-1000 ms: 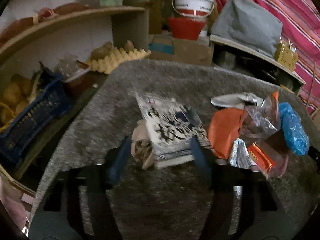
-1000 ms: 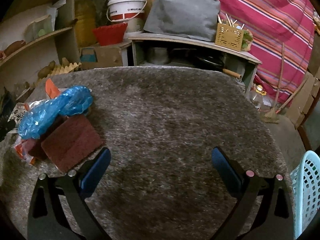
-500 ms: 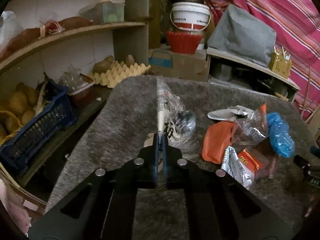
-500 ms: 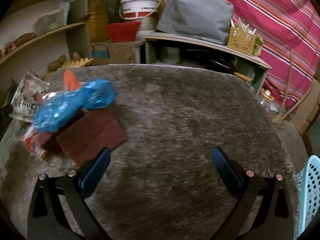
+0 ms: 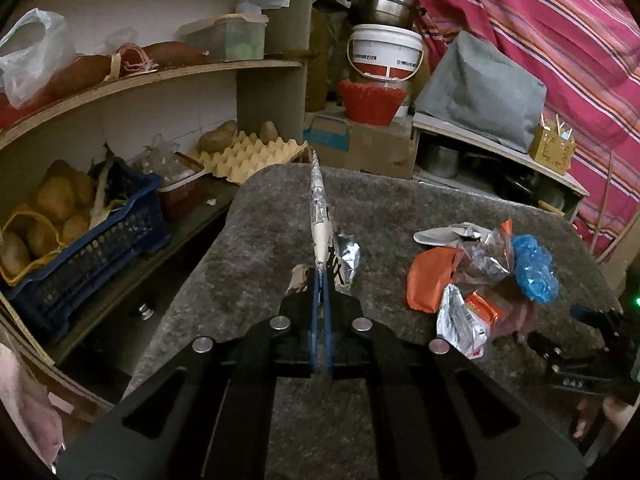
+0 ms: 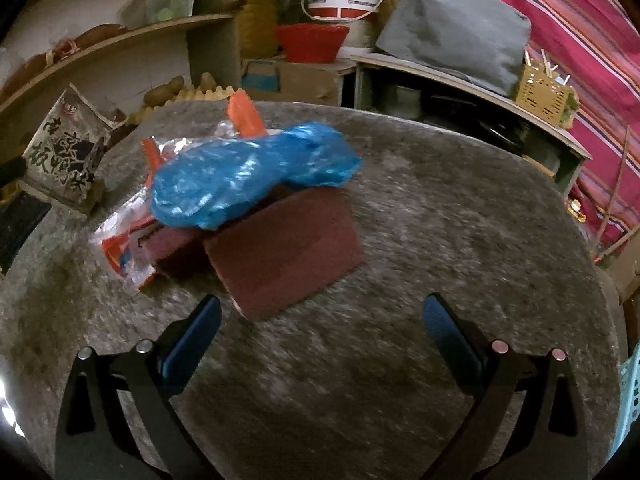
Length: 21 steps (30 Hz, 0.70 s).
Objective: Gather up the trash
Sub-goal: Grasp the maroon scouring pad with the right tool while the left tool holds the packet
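Observation:
My left gripper (image 5: pixel 320 280) is shut on a flat printed snack bag (image 5: pixel 319 208), held edge-on above the grey table (image 5: pixel 260 240); the bag also shows in the right wrist view (image 6: pixel 64 152). A trash pile lies to the right: an orange wrapper (image 5: pixel 428 276), a clear plastic bag (image 5: pixel 484 256), a blue plastic bag (image 6: pixel 248 172), a silver-and-orange packet (image 5: pixel 464 320) and a dark red scouring pad (image 6: pixel 284 252). My right gripper (image 6: pixel 320 320) is open and empty, just short of the pad.
Shelves on the left hold a blue crate of potatoes (image 5: pixel 76 232) and an egg tray (image 5: pixel 248 156). A white bucket (image 5: pixel 384 52), a red bowl and a grey bundle (image 5: pixel 480 92) stand behind the table. A light blue basket (image 6: pixel 628 392) is at the right edge.
My left gripper shut on the snack bag and lifted it off the table. My right gripper moved left toward the trash pile, still open.

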Motion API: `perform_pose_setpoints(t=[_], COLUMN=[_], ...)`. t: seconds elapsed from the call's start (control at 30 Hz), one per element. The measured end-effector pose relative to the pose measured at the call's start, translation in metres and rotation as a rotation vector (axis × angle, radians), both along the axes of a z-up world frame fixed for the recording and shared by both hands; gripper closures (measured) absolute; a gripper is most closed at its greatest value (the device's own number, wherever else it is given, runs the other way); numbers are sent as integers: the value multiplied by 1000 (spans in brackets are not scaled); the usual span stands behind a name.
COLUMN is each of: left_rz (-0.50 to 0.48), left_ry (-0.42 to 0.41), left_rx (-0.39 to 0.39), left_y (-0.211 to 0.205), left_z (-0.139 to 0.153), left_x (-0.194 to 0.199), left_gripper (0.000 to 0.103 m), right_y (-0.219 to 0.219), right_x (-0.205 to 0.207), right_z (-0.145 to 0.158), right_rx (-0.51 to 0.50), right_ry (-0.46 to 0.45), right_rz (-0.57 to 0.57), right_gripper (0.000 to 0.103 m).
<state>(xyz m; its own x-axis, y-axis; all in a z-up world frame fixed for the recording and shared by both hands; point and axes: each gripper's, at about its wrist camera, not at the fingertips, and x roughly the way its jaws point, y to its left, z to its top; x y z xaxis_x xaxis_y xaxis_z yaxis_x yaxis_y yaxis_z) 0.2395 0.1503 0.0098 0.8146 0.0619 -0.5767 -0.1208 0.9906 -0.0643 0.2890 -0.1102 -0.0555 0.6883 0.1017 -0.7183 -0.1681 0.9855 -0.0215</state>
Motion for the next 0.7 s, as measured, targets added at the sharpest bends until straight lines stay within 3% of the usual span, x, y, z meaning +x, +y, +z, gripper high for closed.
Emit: perform_pose_setpoints(t=[0.57,0.63,0.7], left_rz=[3,2,0], left_ry=[66,67,66], left_rx=[10,8,9], left_y=[13,12,11], left_z=[-19,-18,-18], left_x=[15,16,16], left_gripper=[103,102,103], right_y=[6,6,7], right_x=[41,41,40], right_z=[-9,-10,-10], right_rx=[23,37,40], right_ry=[55,60,59], right_rz=[88,100,108], right_gripper=[5,15,15])
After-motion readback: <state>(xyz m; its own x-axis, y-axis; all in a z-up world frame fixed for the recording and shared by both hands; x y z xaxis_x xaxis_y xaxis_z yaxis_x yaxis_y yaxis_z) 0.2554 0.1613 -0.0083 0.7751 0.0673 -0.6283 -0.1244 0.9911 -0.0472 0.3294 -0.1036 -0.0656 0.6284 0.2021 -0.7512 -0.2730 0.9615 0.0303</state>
